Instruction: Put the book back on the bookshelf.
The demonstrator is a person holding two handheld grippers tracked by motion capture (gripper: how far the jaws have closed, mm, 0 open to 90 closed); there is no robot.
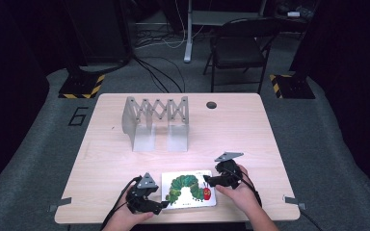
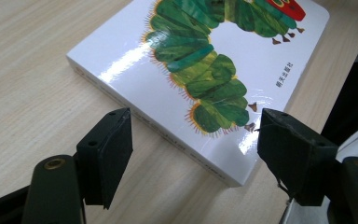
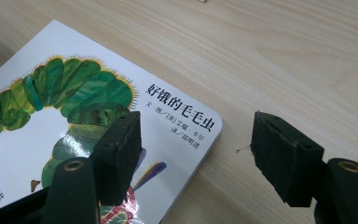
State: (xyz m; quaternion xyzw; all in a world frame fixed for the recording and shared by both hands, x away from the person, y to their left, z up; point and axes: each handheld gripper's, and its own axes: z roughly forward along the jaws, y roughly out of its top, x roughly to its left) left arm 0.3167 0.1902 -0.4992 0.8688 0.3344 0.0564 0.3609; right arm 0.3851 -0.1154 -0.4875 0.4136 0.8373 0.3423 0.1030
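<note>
Glossy white board book (image 1: 189, 189) lies flat at the surface's (image 1: 231, 130) six o'clock, left gripper (image 1: 160, 206) and right gripper (image 1: 208, 181) flanking it with fingers open, gripping nothing; next, I judge, each must close on an edge.

Book (image 1: 189, 189): white cover, green caterpillar with red head. Counter (image 1: 231, 130): light wood grain. Rack (image 1: 155, 122): grey.

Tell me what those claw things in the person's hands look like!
Each hand holds a black gripper: the left gripper and the right gripper. Each has two chunky black jaws ending in flat, blocky pads, with a brass-coloured ring set into each jaw's arm. A grey three-cornered plate sits on top of each, and a black cable trails back from each. No sleeves show on the forearms.
</note>
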